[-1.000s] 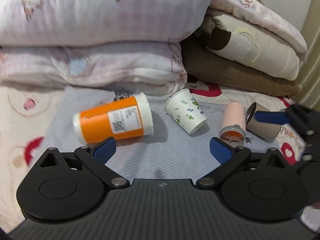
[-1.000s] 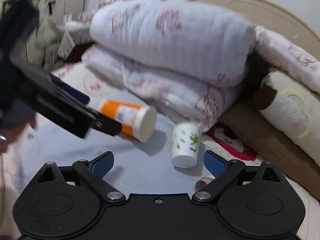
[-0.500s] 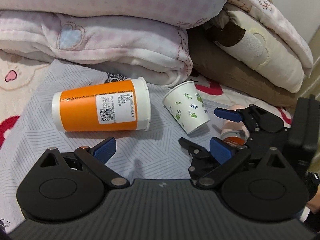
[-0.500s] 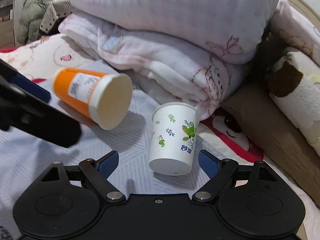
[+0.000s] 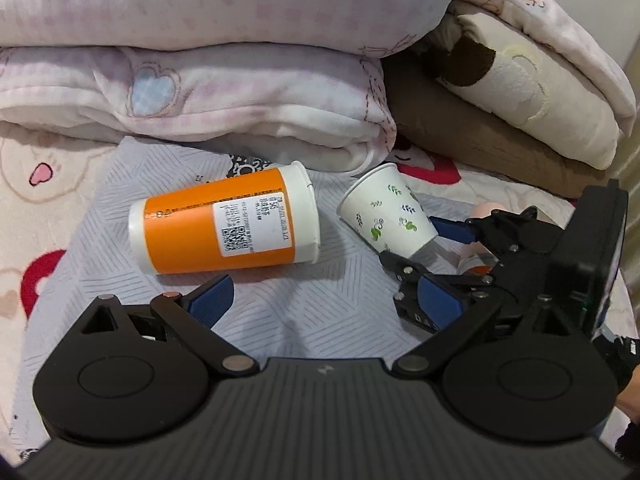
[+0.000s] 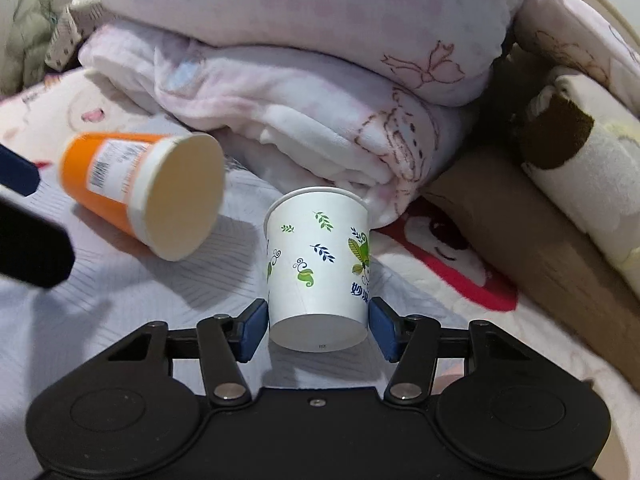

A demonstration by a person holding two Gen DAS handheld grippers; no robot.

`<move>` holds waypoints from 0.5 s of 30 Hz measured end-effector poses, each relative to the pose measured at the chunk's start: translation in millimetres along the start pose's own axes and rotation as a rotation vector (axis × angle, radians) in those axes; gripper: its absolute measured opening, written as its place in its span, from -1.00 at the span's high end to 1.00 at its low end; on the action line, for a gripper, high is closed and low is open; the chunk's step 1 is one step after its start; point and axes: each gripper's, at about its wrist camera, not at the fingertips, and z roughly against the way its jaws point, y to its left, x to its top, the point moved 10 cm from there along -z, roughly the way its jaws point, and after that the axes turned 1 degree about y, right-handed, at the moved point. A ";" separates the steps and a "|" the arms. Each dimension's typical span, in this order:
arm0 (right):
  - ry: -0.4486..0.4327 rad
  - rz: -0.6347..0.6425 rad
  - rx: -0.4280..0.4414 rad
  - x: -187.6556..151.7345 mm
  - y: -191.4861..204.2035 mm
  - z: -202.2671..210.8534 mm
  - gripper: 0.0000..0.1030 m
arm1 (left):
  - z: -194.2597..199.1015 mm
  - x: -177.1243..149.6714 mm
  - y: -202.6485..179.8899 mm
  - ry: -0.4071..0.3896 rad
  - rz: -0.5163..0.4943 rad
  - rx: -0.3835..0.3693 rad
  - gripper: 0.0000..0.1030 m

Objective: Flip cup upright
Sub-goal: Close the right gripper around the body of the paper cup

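Observation:
A white paper cup with green leaf prints (image 6: pixel 318 272) lies on its side on the grey cloth, base toward me; it also shows in the left wrist view (image 5: pixel 386 214). My right gripper (image 6: pixel 318 326) has its blue pads on both sides of the cup's base, touching or nearly touching it; from the left wrist view it reaches in from the right (image 5: pixel 436 256). A large orange cup (image 5: pixel 226 228) lies on its side to the left, also visible in the right wrist view (image 6: pixel 144 192). My left gripper (image 5: pixel 324 300) is open and empty, just in front of the orange cup.
Folded pink and white quilts (image 5: pixel 208 72) and a brown-and-cream blanket stack (image 5: pixel 512 120) rise right behind the cups. A pink bottle (image 5: pixel 480 240) lies behind the right gripper. The grey striped cloth (image 5: pixel 312 312) covers the bed sheet.
My right gripper has moved forward and narrowed around the leaf cup's base. My left gripper has moved slightly closer to the orange cup.

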 end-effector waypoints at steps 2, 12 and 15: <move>-0.007 -0.003 0.010 -1.3 4.1 6.7 -0.17 | 3.7 -0.8 2.2 0.002 0.000 -0.003 -0.93; -0.029 -0.128 0.059 -10.0 18.8 46.8 -0.17 | 22.3 -18.1 2.3 0.027 0.031 -0.064 -0.93; -0.023 -0.145 0.064 -16.1 25.3 61.2 -0.17 | 29.8 -24.4 0.3 0.041 0.034 -0.087 -0.93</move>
